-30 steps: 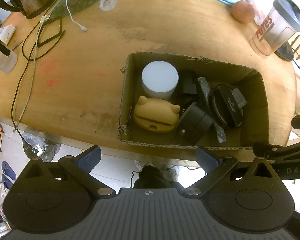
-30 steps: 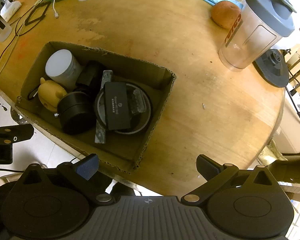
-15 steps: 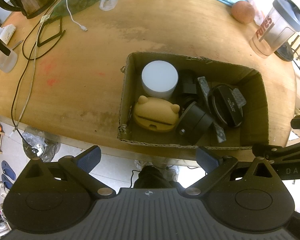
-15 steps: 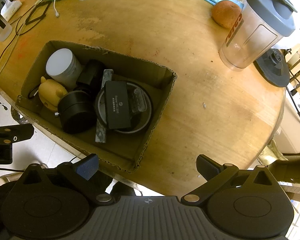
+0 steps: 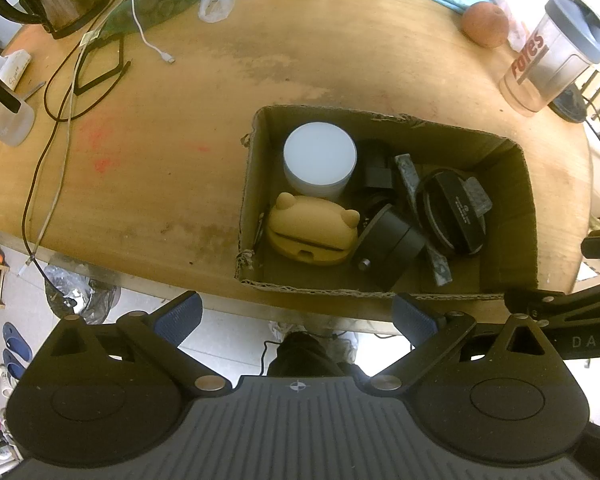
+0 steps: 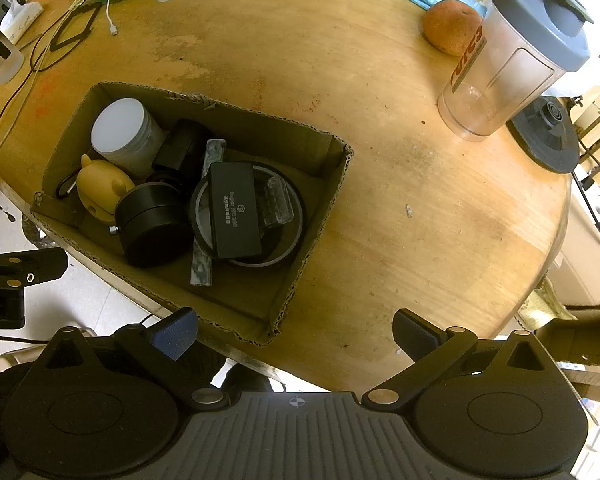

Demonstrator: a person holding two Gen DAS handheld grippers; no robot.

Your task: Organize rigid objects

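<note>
Nothing has shifted over the last second: both views match the earlier ones, so the scene fits either a finished sort or a pause before unpacking. The cardboard box (image 5: 500, 216) sits at the counter's (image 5: 180, 184) near edge, its long axis running left-right, holding the white jar (image 5: 320, 158), yellow figure (image 5: 310, 226), black cylinder (image 6: 152, 224) and, seemingly, a ring under a black case (image 6: 234, 210). Left gripper (image 5: 296, 314) and right gripper (image 6: 296, 330) hover with jaws spread, empty.
</note>
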